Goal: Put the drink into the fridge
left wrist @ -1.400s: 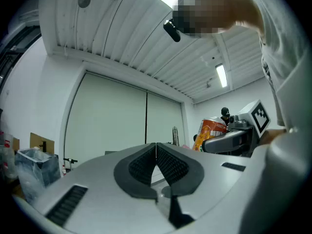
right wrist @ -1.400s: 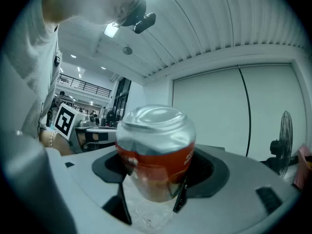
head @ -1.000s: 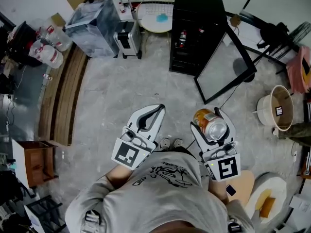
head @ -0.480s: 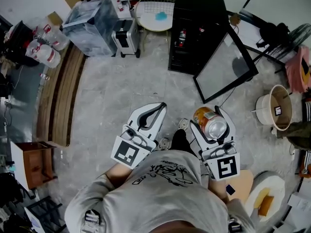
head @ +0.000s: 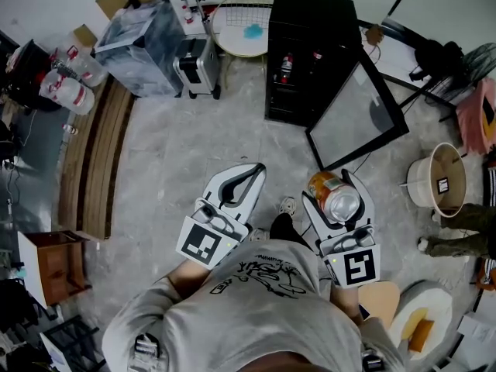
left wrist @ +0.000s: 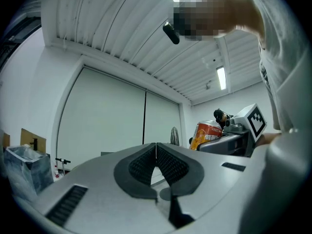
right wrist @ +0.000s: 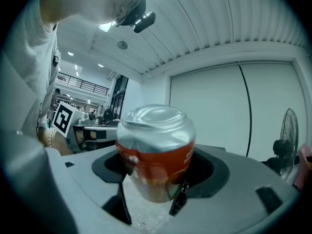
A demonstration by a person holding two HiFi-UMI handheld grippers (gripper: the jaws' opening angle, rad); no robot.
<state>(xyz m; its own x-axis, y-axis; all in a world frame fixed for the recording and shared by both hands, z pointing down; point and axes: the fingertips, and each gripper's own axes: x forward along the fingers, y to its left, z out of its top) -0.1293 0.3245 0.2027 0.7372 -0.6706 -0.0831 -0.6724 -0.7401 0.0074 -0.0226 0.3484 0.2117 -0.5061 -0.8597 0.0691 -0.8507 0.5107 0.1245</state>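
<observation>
An orange and silver drink can point(head: 335, 197) sits between the jaws of my right gripper point(head: 333, 188), which is shut on it; in the right gripper view the can point(right wrist: 156, 150) fills the middle, pressed by both pads. My left gripper point(head: 246, 175) is shut and empty, its pads touching point(left wrist: 156, 152). The can point(left wrist: 207, 132) also shows at the right of the left gripper view. The black fridge point(head: 308, 53) stands ahead on the floor, its glass door point(head: 358, 111) swung open to the right, with bottles on its shelves.
A round white table point(head: 242, 22) and a small suitcase point(head: 194, 64) stand left of the fridge, next to a plastic-wrapped box point(head: 143, 43). A tan bucket point(head: 436, 177) is at the right. A wooden plank point(head: 99, 157) lies along the left floor.
The person has stepped slightly; a foot shows between the grippers. The fridge sits a little lower and nearer in the head view. Both grippers hold their pose, the can still gripped.
</observation>
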